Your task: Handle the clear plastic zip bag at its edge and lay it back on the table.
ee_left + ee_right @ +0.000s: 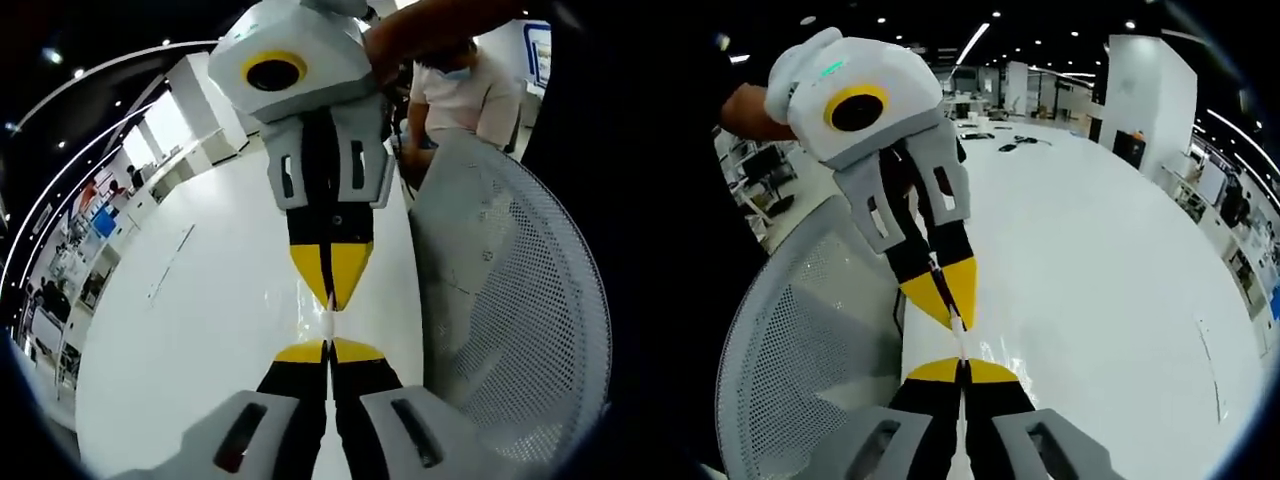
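we take the clear plastic zip bag [329, 322] for a light, limp, slick thing — thin film that folds and slides on itself, not fragile, and with no body to grip except a flat edge or its thicker zip strip. an edge pinch is what we judge best, and the frames show just that.

in the left gripper view, the left gripper [329, 346] has its yellow-tipped jaws pressed together, with a thin pale sliver of bag edge coming out of the tips. the right gripper [330, 290] comes down from above, jaws also closed, tip to tip with ours, so the short strip of film runs straight between the two pairs of tips. a faint sheen of film shows just beside that strip.

in the right gripper view the same pinch reads from the other side: the right gripper [962, 366] clamped, the left gripper [948, 300] closed opposite, the bag [957, 330] taut between them.

the bag hangs above the white table [200, 330], near the table edge that runs beside a white mesh chair [520, 300] — we cannot tell how much of it hangs below the tips or whether any part touches the tabletop.
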The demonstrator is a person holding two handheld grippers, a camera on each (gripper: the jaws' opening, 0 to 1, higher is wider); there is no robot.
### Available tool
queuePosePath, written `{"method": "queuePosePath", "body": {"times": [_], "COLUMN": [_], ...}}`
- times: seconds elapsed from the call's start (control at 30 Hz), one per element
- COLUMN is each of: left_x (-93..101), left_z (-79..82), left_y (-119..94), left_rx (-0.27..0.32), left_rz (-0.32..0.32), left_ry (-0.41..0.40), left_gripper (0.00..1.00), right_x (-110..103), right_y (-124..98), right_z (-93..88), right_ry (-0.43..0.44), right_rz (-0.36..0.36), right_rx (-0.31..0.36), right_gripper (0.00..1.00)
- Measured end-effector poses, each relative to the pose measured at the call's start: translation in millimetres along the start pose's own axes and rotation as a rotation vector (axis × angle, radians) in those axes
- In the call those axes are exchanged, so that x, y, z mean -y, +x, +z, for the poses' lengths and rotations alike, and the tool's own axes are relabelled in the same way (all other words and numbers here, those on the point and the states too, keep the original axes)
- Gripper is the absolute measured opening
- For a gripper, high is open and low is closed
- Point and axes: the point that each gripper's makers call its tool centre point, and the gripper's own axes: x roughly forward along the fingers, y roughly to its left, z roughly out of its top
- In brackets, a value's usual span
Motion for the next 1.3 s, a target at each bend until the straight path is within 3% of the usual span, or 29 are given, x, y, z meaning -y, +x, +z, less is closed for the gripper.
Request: {"method": "queuePosePath", "body": {"times": [0.03, 0.17, 0.4, 0.53, 0.67, 0.77, 0.9, 1.07, 1.3], "left_x": [-0.9, 2.9, 3.2, 4.5, 4.0, 5.1, 4.9, 7.6, 10.3], "left_z": [0.6, -2.4, 5.0, 2.4, -3.2, -7.1, -9.7, -8.4, -2.6], "left_y": [0, 1, 2, 1, 3, 6, 5, 4, 3], "left_rx": [0.005, -0.002, 0.040, 0.037, 0.048, 0.045, 0.063, 0.053, 0.050], "left_rz": [0.006, -0.008, -0.011, -0.011, -0.015, -0.015, -0.022, -0.026, -0.029], "left_ry": [0.030, 0.002, -0.030, -0.042, -0.162, -0.163, -0.198, -0.167, -0.186], "left_gripper": [0.00, 0.00, 0.00, 0.00, 0.00, 0.00, 0.00, 0.00, 0.01], "right_x": [-1, -1, -1, -5, -3, 0, 2, 2, -1], "right_y": [0, -1, 4, 6, 11, 15, 18, 20, 25], "right_z": [1.2, 7.5, 15.8, 14.1, 11.5, 1.5, 1.5, 2.0, 0.8], "right_ry": [-0.007, -0.005, -0.023, 0.026, 0.075, 0.047, 0.131, 0.110, 0.101], "right_rz": [0.004, 0.003, -0.009, -0.002, -0.021, -0.038, -0.037, -0.030, -0.022], "right_rx": [0.010, 0.047, 0.064, 0.051, 0.025, -0.047, -0.047, -0.057, -0.079], "right_gripper": [0.00, 0.06, 0.02, 0.00, 0.00, 0.00, 0.00, 0.00, 0.00]}}
